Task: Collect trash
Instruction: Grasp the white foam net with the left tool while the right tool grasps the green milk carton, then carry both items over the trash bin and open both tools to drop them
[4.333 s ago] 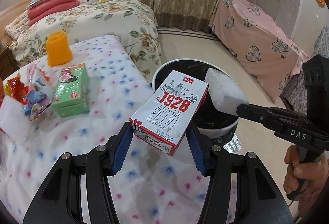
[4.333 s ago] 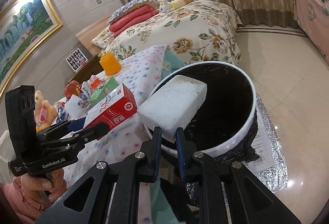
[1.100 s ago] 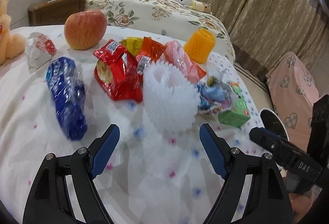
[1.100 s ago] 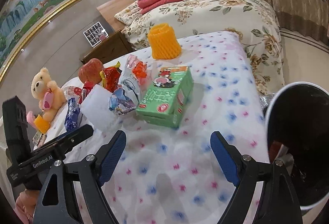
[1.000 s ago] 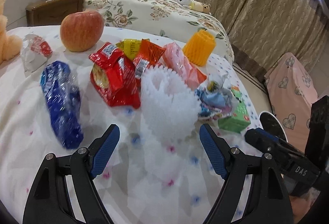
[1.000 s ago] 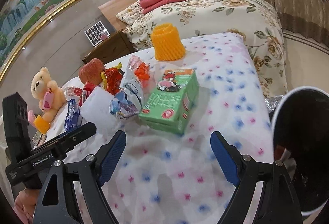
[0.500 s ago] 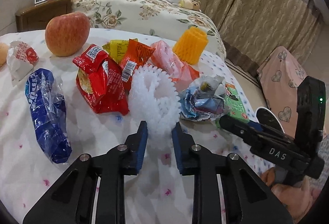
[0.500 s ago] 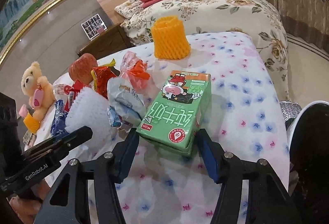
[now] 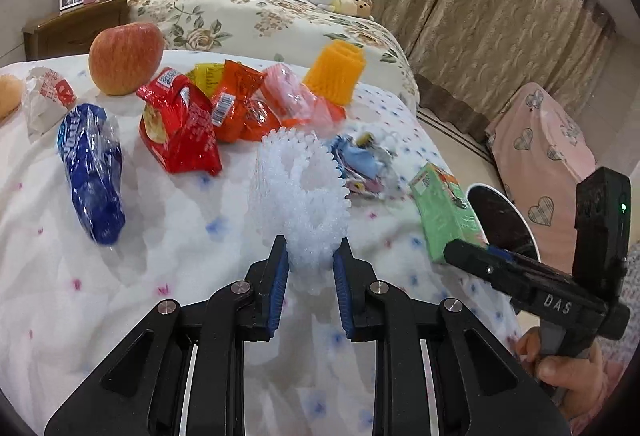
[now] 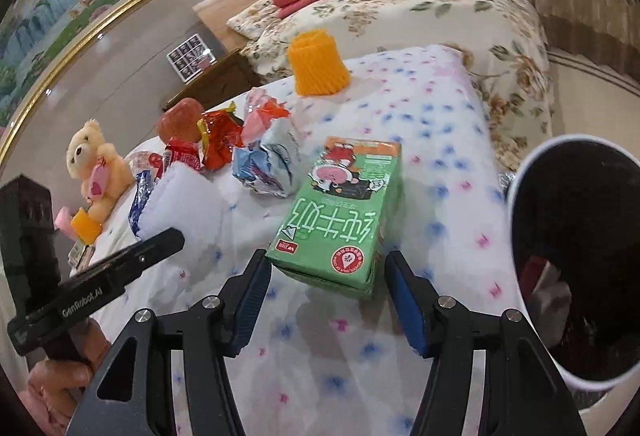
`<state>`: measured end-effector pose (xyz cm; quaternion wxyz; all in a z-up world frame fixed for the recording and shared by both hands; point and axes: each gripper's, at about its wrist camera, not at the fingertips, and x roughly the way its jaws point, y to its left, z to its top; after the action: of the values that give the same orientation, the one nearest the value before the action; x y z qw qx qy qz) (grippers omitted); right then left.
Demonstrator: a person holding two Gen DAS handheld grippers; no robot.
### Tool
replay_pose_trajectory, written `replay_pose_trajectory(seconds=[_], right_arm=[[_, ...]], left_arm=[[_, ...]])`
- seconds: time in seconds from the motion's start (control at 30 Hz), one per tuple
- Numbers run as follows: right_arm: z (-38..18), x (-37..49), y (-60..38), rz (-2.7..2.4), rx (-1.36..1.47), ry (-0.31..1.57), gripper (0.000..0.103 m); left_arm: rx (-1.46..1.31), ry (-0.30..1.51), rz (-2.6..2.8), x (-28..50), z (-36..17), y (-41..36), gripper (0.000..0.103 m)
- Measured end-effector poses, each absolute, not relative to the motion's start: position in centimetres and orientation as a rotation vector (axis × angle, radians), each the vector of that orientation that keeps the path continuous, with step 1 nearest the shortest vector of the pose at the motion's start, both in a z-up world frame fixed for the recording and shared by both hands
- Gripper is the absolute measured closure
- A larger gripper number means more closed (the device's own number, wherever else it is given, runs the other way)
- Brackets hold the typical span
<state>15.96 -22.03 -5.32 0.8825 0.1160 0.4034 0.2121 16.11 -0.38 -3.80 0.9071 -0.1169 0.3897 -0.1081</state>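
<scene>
My left gripper (image 9: 310,264) is shut on the near end of a white foam fruit net (image 9: 298,188) on the spotted tablecloth (image 9: 200,316). A green milk carton (image 10: 340,212) lies flat between the pads of my right gripper (image 10: 326,276), whose jaws are opening. The left pad touches the carton's corner and the right pad stands a little clear of it. The black trash bin with a white rim (image 10: 516,196) stands just right of the table. In the left wrist view the carton (image 9: 444,216) sits at the right gripper's (image 9: 452,252) tip.
Behind the net lie a red snack bag (image 9: 180,124), a blue wrapper (image 9: 92,172), orange and pink packets, a crumpled wrapper (image 9: 360,164), an apple (image 9: 126,58) and an orange foam net (image 9: 336,76). A teddy bear (image 10: 96,168) sits far left. A flowered bed (image 9: 260,20) stands beyond.
Both grippers came forward over the table. The left jaws closed on the white foam net. The right jaws narrowed around the green carton, then eased a little apart.
</scene>
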Motion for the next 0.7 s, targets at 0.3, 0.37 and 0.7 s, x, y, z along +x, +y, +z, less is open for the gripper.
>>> replay_pose_trajectory(seconds=[0.3, 0.37, 0.7], right_arm=[[-5.3, 18.4, -20.9, 0.370, 0.242, 0.849, 0.032], [-5.5, 18.5, -20.8, 0.355, 0.225, 0.841, 0.038], [-4.9, 15.7, -23.7, 0.341, 0.229, 0.814, 0.045]], left_arm=[[-0.230, 0.805, -0.226, 15.3, -3.1, -0.9, 0.082], [-0.222, 0.802, -0.233, 14.9, -2.9, -1.2, 0.082], [-0.189, 0.808, -0.308, 14.3, -2.7, -4.5, 0.082]])
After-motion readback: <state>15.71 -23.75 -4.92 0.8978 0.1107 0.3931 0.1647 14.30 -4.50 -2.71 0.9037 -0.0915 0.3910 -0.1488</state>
